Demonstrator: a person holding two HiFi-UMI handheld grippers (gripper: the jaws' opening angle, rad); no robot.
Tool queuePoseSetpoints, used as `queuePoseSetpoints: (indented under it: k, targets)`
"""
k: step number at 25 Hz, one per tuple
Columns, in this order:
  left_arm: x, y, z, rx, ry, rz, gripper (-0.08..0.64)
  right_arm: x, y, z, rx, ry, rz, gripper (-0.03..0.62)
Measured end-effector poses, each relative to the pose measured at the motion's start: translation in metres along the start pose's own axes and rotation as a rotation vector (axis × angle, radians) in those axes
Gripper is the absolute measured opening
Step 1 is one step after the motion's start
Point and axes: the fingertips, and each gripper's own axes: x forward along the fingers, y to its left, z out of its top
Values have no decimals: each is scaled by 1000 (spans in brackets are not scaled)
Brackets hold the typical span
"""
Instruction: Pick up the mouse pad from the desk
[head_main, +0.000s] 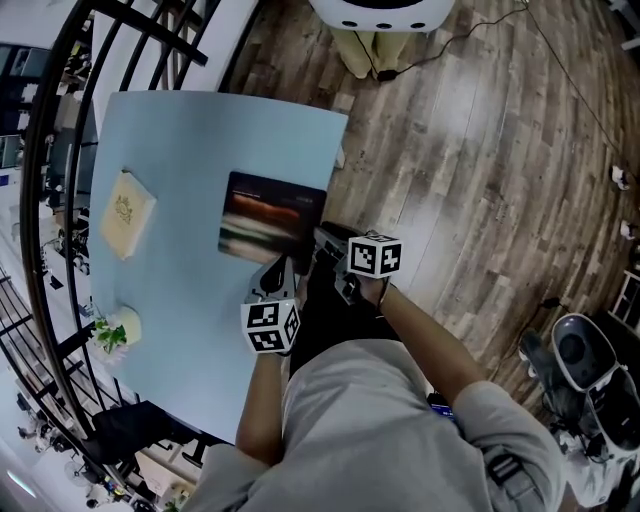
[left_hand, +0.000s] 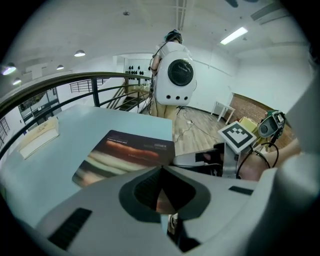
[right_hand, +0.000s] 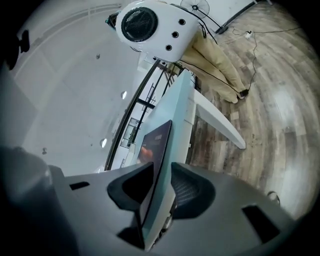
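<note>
Now: mouse pad (head_main: 272, 215) flat on desk (head_main: 190, 150), at its 3 o'clock edge; right tool (right_hand: 161, 169) wide, straddling pad and desk edge; left tool (left_hand: 161, 169) closed, empty. Judgement: slip one jaw between pad and desk, then close.

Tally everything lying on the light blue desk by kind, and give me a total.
Mouse pad: 1
Cream book: 1
Small potted plant: 1
Total: 3
</note>
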Motion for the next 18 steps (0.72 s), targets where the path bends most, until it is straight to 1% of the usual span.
queuePoseSetpoints:
  k: [3, 11, 13, 15, 18]
  targets:
    - [2, 0, 4, -8, -5, -15, 12, 1, 1, 1, 11, 0, -7, 115]
    - [8, 1, 12, -12, -12, -52, 12, 2, 2, -2, -32, 26, -25, 93]
    - [9, 4, 13, -17, -13, -58, 12, 3, 4, -1, -49, 32, -23, 79]
    - [10, 6, 14, -21, -16, -66, 12, 3, 7, -1, -67, 34, -26, 48]
    - [11, 11, 15, -24, -19, -79, 12, 1, 11, -1, -75, 24, -38, 25]
